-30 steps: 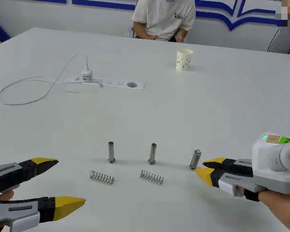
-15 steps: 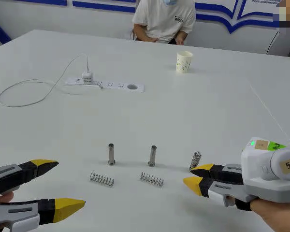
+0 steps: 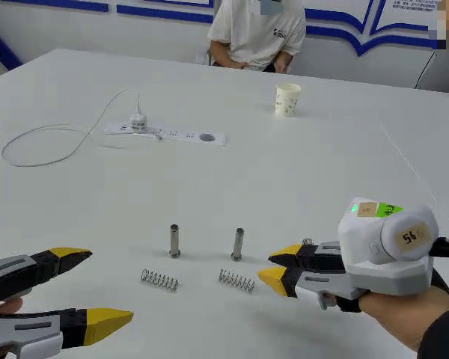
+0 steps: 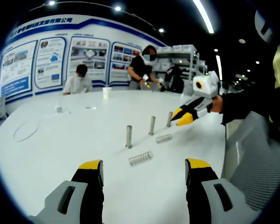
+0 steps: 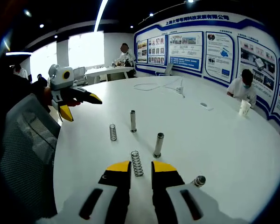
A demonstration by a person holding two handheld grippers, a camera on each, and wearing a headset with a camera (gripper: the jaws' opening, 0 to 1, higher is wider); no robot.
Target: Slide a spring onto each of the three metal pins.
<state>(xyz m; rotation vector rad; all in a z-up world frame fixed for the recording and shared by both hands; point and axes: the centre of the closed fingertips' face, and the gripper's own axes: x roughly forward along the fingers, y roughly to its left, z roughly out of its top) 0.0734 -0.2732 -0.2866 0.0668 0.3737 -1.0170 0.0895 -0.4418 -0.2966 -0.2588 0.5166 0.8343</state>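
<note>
Left gripper [image 3: 111, 286]: yellow-tipped jaws spread wide, empty, at near-left of white table [image 3: 322, 164]. Left steel pin [image 3: 174, 240] upright, bare; loose coil spring [image 3: 159, 280] lying before it. Middle pin [image 3: 238, 244] bare, second loose spring [image 3: 236, 280] likewise. Right gripper [image 3: 264, 268]: jaws slightly parted, empty, tips near second loose spring. Spring-sleeved third pin [image 5: 198, 181] just beside its right jaw.

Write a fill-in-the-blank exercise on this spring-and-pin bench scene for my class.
1. The left claw is ____, gripping nothing.
2. One spring lies flat before the left pin; a second spring lies before the ____ pin.
3. The paper cup stands ____ near the seated person.
Missing words: open; middle; upright.
</note>
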